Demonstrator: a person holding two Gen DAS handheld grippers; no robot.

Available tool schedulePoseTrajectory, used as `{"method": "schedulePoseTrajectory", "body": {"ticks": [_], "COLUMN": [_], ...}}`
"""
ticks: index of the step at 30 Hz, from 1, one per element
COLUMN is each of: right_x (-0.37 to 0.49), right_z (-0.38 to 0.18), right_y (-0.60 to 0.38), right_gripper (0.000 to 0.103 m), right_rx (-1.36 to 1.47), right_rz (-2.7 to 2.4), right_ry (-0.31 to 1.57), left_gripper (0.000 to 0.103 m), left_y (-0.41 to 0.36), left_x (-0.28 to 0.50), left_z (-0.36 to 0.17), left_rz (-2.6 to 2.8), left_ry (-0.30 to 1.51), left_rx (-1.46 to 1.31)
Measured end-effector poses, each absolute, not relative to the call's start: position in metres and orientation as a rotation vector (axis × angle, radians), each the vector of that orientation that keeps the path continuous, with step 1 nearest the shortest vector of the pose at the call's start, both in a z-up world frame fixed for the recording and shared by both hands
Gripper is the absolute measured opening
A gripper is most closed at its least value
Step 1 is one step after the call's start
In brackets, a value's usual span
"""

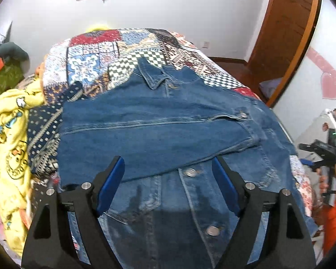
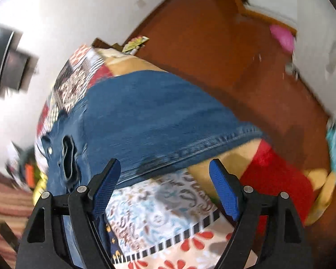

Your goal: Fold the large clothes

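Note:
A blue denim jacket lies front-up on a patchwork bedspread, collar at the far end, with one sleeve folded across its chest. My left gripper is open and empty just above the jacket's lower front, near the metal buttons. In the right wrist view the jacket shows blurred, its hem edge running across the frame. My right gripper is open and empty, hovering over that hem edge and the bedspread. The right gripper also shows at the bed's right side in the left wrist view.
A yellow printed garment is heaped on the bed's left. A wooden door stands at the back right. A red and tan plush toy lies by the bed over the brown floor.

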State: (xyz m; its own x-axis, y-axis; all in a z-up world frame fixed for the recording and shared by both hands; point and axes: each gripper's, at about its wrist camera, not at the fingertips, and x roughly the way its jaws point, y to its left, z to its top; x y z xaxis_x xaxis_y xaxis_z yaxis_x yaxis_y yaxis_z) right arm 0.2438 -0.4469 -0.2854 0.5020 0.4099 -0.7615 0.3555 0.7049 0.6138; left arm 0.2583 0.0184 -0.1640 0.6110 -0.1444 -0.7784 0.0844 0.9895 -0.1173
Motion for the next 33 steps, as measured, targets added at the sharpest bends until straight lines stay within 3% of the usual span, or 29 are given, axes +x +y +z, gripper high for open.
{"method": "schedulePoseTrajectory", "body": {"ticks": [7,10,12,15,18,26,30,33], "right_x": [0.264,0.270,0.279,0.284,0.285,0.275,0.271,0.272], "right_z": [-0.312,-0.313,-0.312,-0.303,-0.285,-0.163,-0.095,-0.077], "right_y": [-0.455,-0.464,-0.464,-0.464,-0.459,-0.425,-0.367,-0.318], "right_gripper": [0.077,0.063,0.045,0.027,0.019,0.014,0.013,0.013], "right_rx": [0.908,0.918,0.893,0.845,0.796,0.607,0.481,0.413], "right_rz": [-0.023,-0.108,-0.150,-0.194,-0.198,-0.048,0.133,0.267], "right_ry": [1.074,1.066,1.068,1.043,0.999,0.734,0.626,0.611], "left_gripper": [0.080,0.080,0.080,0.080,0.080,0.080,0.080,0.080], "left_y": [0.016,0.019,0.023,0.031,0.036,0.045,0.048,0.049], "left_x": [0.253,0.251,0.249,0.248,0.247,0.239,0.234,0.230], "left_z": [-0.170,-0.175,-0.178,-0.180,-0.181,-0.178,-0.178,-0.176], "left_rz": [-0.113,-0.096,-0.077,-0.074,-0.061,-0.062,-0.071,-0.073], "left_ry": [0.922,0.935,0.934,0.939,0.935,0.913,0.907,0.900], "left_rx": [-0.068,-0.062,-0.072,-0.106,-0.105,-0.111,-0.117,-0.109]}}
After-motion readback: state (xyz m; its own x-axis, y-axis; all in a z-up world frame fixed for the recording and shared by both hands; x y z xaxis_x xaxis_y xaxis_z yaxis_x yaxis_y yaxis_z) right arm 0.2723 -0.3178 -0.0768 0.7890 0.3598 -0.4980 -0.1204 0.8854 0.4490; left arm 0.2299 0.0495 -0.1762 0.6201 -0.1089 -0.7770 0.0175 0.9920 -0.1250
